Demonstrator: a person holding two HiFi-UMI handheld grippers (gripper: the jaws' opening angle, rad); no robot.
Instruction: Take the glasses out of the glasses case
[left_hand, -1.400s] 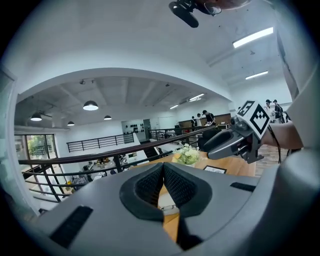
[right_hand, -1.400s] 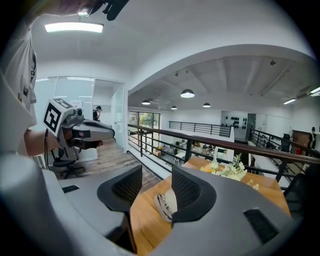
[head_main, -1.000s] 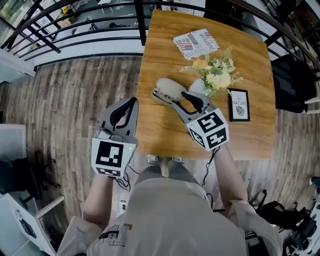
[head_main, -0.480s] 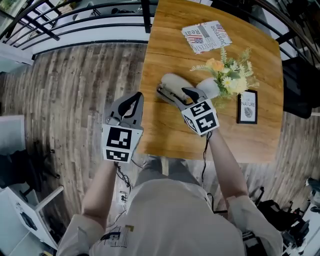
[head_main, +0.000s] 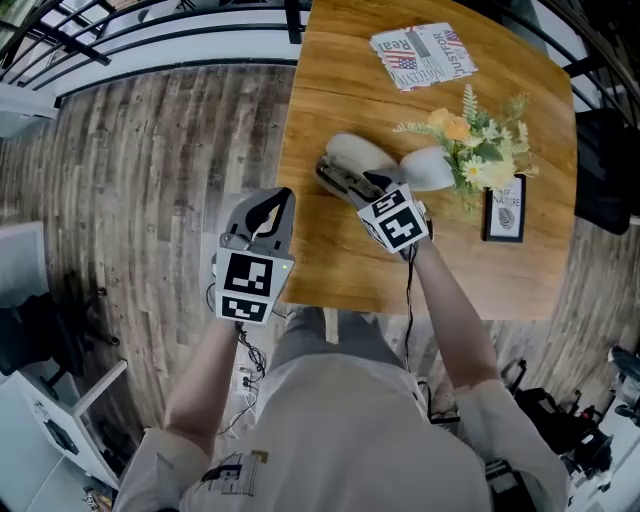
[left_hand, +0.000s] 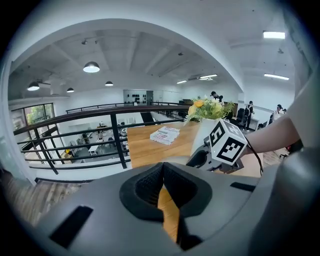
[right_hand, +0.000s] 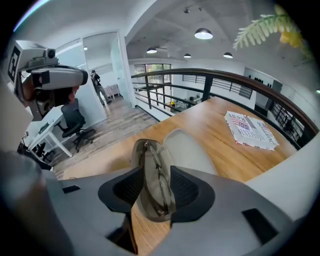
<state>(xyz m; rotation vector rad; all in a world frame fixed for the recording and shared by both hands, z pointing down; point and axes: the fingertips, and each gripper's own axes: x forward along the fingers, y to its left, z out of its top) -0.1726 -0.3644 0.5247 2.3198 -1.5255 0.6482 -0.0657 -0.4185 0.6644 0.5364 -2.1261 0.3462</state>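
Glasses case: open on the tabletop, left of centre and not far from the left edge. Its pale lid is flipped back and its tray faces up.
Glasses: thin-framed, lying along the tray, not yet lifted out.
Right gripper: released, jaws spread wide and aimed steeply down at the case. In the right gripper view the tray and the glasses sit right in the gap between the two dark pads, and neither pad can be seen pressing on anything.
Left gripper: clenched, tips meeting with nothing caught — only a sliver of wood shows behind them. It hangs at the tabletop's left edge, toward the near-left corner, well apart from the case.
Vase of flowers: white vase with yellow and white blooms, just beside the case's lid on the side toward the right edge.
Picture frame: dark-edged, near the right edge, just past the flowers.
Magazine: flat by the far edge — closer to the far-right corner.
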